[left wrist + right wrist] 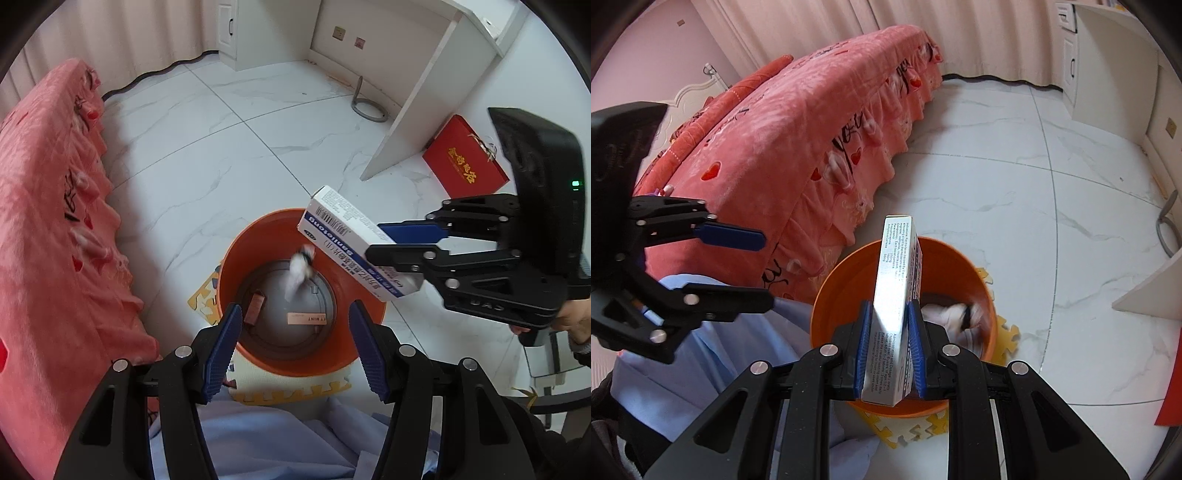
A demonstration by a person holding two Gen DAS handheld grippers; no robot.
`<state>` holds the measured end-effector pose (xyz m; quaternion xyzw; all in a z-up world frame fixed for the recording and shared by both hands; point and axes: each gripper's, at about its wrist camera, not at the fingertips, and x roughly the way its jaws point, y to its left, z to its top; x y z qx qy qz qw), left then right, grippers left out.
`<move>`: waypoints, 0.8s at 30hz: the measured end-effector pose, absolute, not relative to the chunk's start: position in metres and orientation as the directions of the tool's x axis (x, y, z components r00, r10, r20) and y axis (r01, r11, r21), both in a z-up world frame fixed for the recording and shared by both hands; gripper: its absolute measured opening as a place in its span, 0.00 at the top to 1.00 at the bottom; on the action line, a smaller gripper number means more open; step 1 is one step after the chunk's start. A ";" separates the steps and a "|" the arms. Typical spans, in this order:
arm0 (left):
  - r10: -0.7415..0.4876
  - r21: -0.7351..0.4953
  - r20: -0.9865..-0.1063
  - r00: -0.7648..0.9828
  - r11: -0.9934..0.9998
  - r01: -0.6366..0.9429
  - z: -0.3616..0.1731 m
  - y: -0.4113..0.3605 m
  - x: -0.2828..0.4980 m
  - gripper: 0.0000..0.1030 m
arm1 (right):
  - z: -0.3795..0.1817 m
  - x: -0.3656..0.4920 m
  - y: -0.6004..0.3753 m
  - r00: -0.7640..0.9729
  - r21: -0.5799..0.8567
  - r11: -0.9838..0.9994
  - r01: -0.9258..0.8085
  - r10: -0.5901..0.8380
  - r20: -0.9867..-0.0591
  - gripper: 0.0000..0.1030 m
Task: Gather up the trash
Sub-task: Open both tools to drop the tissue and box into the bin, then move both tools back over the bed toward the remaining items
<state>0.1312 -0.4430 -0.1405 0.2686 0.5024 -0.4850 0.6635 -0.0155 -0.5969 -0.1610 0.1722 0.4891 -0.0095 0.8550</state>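
The white-and-blue medicine box point(347, 240) carries the word "Sanlietong" along its blue band, a barcode and Chinese characters; in the right wrist view its silvery narrow face point(892, 314) shows small English print, "Administration and Dosage" among the readable words. The right gripper point(889, 354) pinches this cardboard box between its ribbed blue pads, holding it above the round orange plastic bucket point(236, 266).

The left gripper point(293, 350) hangs over the bucket with jaws spread apart and nothing between them. Below them a crumpled white wad of paper point(301, 269), blurred, is inside the bucket's mouth.

Only the left wrist view looks down to the bucket's grey bottom, where a flat strip printed "MINT" point(306, 318) and a small brownish carton point(255, 306) lie. It also shows a red gift box point(463, 158) with gold characters leaning by a white desk panel point(417, 103). The right wrist view alone shows the length of the bed point(798, 147), covered in a plush pink ruffled spread with red hearts and black script.

The bucket stands on a yellow-and-white foam puzzle mat point(1004, 328) on glossy marble-patterned floor tiles point(229, 147).
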 end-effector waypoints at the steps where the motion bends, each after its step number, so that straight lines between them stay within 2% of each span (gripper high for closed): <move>1: -0.372 -0.130 -0.928 0.027 0.390 0.912 -0.140 -0.443 0.131 0.40 | -0.162 -0.013 -0.596 0.519 0.284 0.940 0.187 0.151 -0.841 0.77; 2: -0.370 -0.127 -0.929 0.032 0.396 0.909 -0.140 -0.440 0.131 0.40 | -0.164 -0.011 -0.595 0.516 0.283 0.940 0.189 0.150 -0.844 0.76; 3: -0.367 -0.125 -0.930 0.034 0.400 0.908 -0.140 -0.439 0.132 0.40 | -0.166 -0.008 -0.595 0.512 0.278 0.940 0.199 0.143 -0.847 0.72; 4: -0.365 -0.125 -0.930 0.034 0.402 0.907 -0.140 -0.437 0.132 0.40 | -0.167 -0.007 -0.595 0.506 0.273 0.940 0.205 0.137 -0.851 0.63; 5: -0.364 -0.123 -0.931 0.036 0.405 0.906 -0.139 -0.435 0.132 0.40 | -0.167 -0.007 -0.593 0.507 0.265 0.941 0.210 0.127 -0.853 0.60; 10: -0.370 -0.126 -0.928 0.048 0.433 0.892 -0.135 -0.425 0.134 0.40 | -0.162 -0.008 -0.587 0.506 0.264 0.942 0.207 0.128 -0.853 0.60; 12: -0.378 -0.129 -0.924 0.055 0.445 0.886 -0.132 -0.418 0.133 0.33 | -0.158 -0.009 -0.582 0.505 0.267 0.943 0.200 0.134 -0.853 0.60; 13: -0.381 -0.123 -0.922 0.066 0.451 0.884 -0.130 -0.416 0.133 0.26 | -0.155 -0.010 -0.580 0.506 0.268 0.943 0.196 0.136 -0.852 0.59; 19: -0.405 -0.103 -0.906 0.121 0.490 0.866 -0.110 -0.385 0.128 0.25 | -0.129 -0.010 -0.548 0.526 0.283 0.951 0.123 0.179 -0.831 0.51; 21: -0.410 -0.090 -0.899 0.151 0.512 0.854 -0.101 -0.370 0.127 0.22 | -0.119 -0.009 -0.533 0.535 0.286 0.954 0.088 0.197 -0.821 0.49; 22: -0.411 -0.084 -0.896 0.165 0.523 0.848 -0.097 -0.364 0.127 0.17 | -0.113 -0.008 -0.524 0.538 0.289 0.955 0.067 0.209 -0.816 0.48; 24: -0.419 -0.070 -0.886 0.199 0.545 0.836 -0.087 -0.347 0.124 0.16 | -0.103 -0.005 -0.509 0.547 0.289 0.957 0.032 0.225 -0.806 0.46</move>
